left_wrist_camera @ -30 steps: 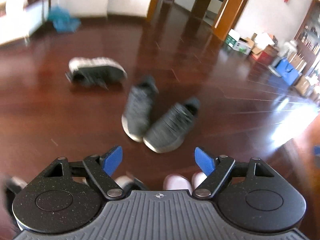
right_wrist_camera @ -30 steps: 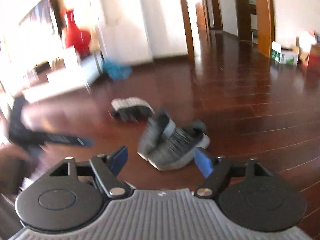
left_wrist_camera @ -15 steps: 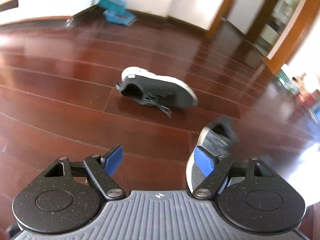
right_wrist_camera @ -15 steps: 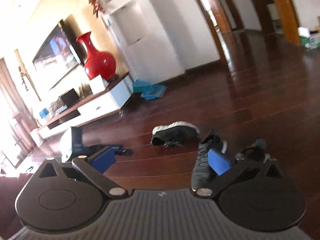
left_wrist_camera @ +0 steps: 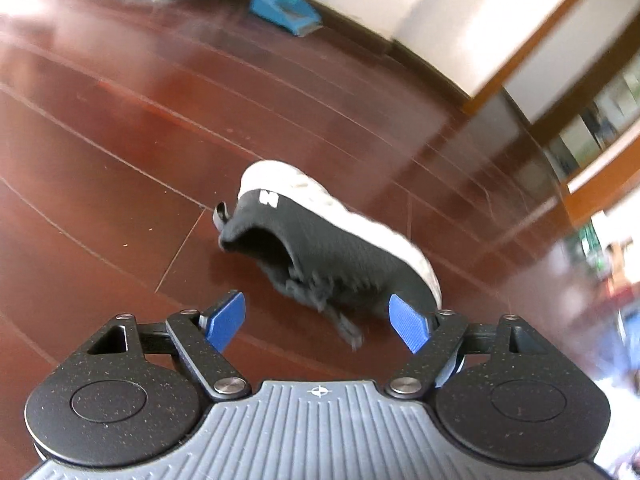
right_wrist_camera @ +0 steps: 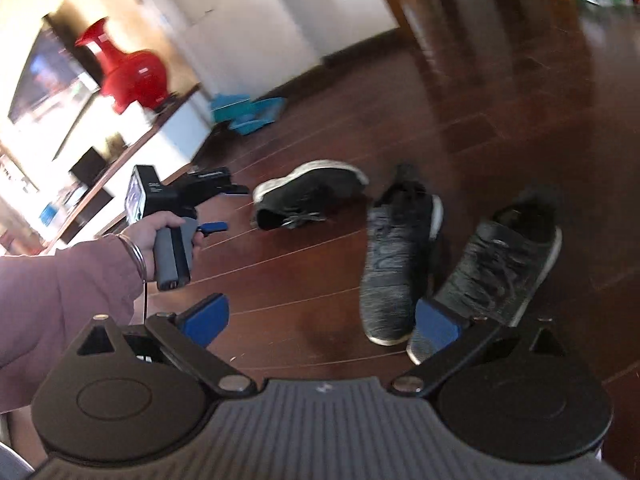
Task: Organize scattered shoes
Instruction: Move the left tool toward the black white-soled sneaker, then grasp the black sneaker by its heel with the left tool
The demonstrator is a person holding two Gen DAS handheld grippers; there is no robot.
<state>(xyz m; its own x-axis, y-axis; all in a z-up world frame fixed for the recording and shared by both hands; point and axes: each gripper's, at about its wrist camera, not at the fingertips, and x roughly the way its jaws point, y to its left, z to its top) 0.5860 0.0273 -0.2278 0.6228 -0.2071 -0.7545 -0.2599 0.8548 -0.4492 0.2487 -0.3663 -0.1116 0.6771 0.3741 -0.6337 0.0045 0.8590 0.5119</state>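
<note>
Sneaker (left_wrist_camera: 332, 248) with white "N" heel mark lies before wide-jawed left gripper (left_wrist_camera: 318, 322).

Both grippers look identical: speckled black linkage arms with silver pivot screws, round black discs, ribbed grey body, and blue pads (left_wrist_camera: 410, 322) on the fingers. Person's left hand (right_wrist_camera: 160, 230) has a mauve sleeve (right_wrist_camera: 60, 300) and thin silver bangles (right_wrist_camera: 134, 254).

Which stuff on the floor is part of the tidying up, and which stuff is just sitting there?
Part of the tidying:
- black shoe with white sole, tipped on its side
- grey knit shoe
- dark lace-up shoe
- left claw, open, near the black shoe

Just sitting there:
- red vase
- teal thing by the wall
- TV
</note>
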